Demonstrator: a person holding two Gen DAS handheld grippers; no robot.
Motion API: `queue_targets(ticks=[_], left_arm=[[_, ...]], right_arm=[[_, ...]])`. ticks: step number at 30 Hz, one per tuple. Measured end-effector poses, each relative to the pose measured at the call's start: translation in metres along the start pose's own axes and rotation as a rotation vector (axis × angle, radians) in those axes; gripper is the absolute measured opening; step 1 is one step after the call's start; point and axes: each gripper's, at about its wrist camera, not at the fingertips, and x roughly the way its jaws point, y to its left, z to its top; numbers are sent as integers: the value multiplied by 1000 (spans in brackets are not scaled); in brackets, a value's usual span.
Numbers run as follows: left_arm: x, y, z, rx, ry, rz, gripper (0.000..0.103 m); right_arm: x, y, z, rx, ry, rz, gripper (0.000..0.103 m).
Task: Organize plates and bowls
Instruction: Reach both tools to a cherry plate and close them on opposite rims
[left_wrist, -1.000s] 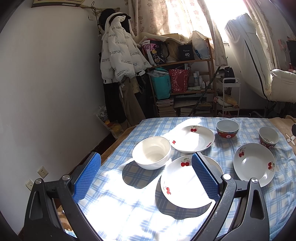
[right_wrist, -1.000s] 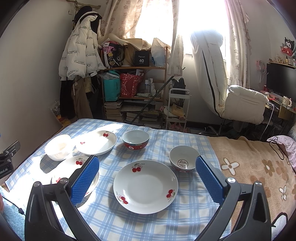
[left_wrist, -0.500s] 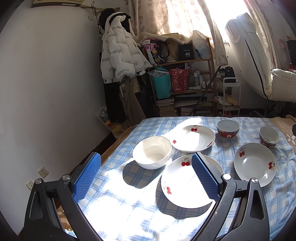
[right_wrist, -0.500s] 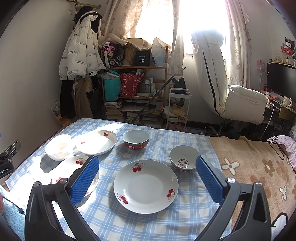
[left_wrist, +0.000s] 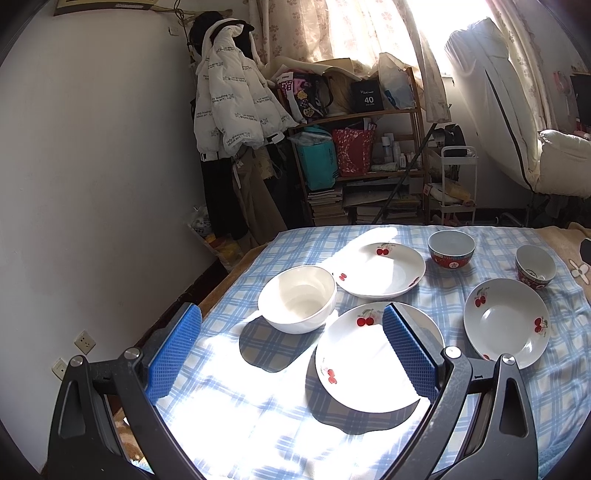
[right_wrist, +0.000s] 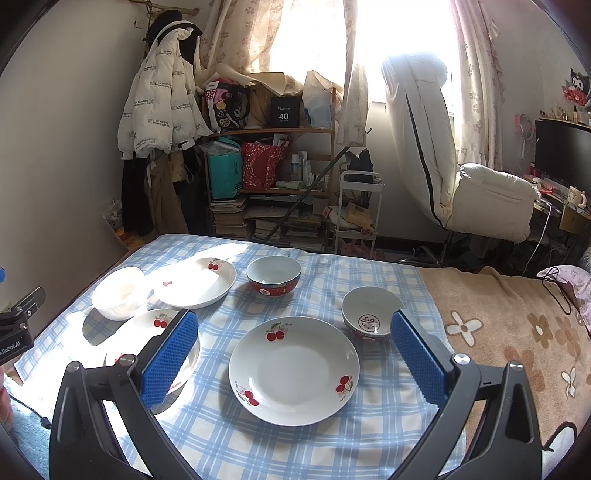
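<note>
Three white cherry-print plates lie on the blue checked cloth: a near plate, a far plate and a right plate, which fills the centre of the right wrist view. A plain white bowl sits at the left. Two red-sided bowls stand farther back. My left gripper hovers open over the white bowl and near plate. My right gripper hangs open above the right plate, holding nothing.
The cloth covers part of a bed with a beige flowered blanket to the right. A cluttered shelf, hanging coats and a white chair stand beyond the far edge. A wall lies close on the left.
</note>
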Motion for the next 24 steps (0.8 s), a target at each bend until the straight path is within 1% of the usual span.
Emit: queue_targets(ticks=[4,7,12,14,19,24], left_arm=[[4,-10,8,15,23,-19,97],[8,-22,15,32,38,-33,97],[14,-45,30,68,53,-59,97],[20,-56,37,74,67,-74,97],[41,-83,53,95,112,-121,97],[67,-112,62,116,151,-161,97]], right_arm=[[9,1,3,-16,8,-11,103],[20,-2,6,-27,32,-5,103],[33,-13,13,-4,62,5,103],[37,-19,14,8,71,5,103],[62,-36,22,24,117,12,103],[87,-51,21,47,183,17,99]])
